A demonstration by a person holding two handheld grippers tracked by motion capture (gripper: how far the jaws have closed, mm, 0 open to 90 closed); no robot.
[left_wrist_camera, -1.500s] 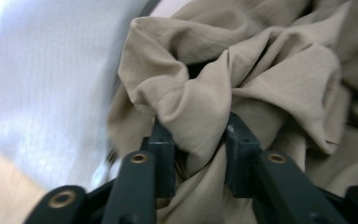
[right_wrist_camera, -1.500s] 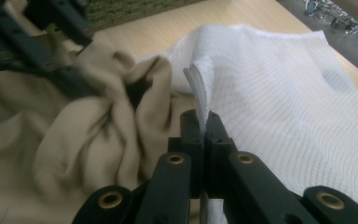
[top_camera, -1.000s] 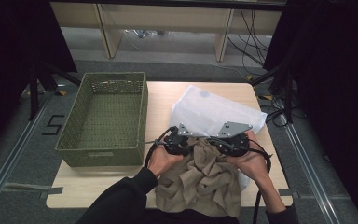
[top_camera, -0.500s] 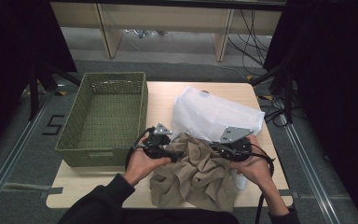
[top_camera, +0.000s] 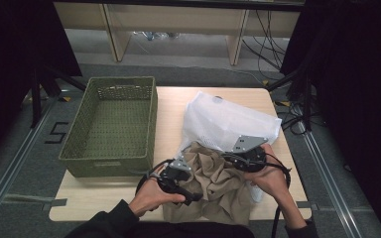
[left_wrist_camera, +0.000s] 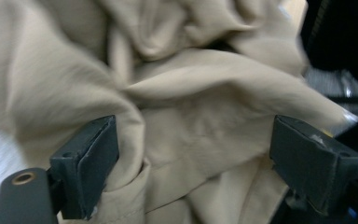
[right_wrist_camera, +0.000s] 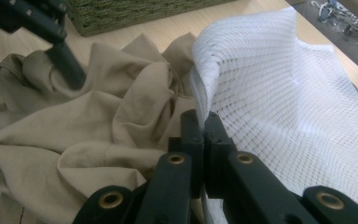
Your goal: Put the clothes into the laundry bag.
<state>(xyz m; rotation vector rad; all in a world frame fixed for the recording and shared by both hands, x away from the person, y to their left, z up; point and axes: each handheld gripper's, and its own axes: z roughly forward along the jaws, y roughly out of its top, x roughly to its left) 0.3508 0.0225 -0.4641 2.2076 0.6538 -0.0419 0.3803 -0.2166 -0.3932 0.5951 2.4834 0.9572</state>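
Note:
A crumpled tan cloth point(top_camera: 218, 183) lies at the table's near edge, partly inside a white mesh bag point(top_camera: 228, 121). My right gripper point(top_camera: 226, 157) is shut on the bag's rim point(right_wrist_camera: 200, 107), with the mesh edge pinched between its jaws point(right_wrist_camera: 200, 128). My left gripper point(top_camera: 191, 191) rests at the cloth's left side. Its jaws have just been opening and now stand wide apart point(left_wrist_camera: 198, 163). Tan cloth point(left_wrist_camera: 191, 116) bulges between them and brushes one finger point(left_wrist_camera: 91, 168), but nothing is pinched. The left gripper point(right_wrist_camera: 51, 32) also appears in the right gripper view, over the cloth point(right_wrist_camera: 88, 116).
A green woven basket point(top_camera: 111, 158) stands on the left half of the wooden table point(top_camera: 171, 106), with nothing in it. Shelving legs and cables are on the floor beyond the table. Metal floor rails run along both sides.
My left gripper opened, let go of the cloth and moved away from the right gripper toward the near edge. More tan cloth now lies spread outside the bag. The right gripper stayed put.

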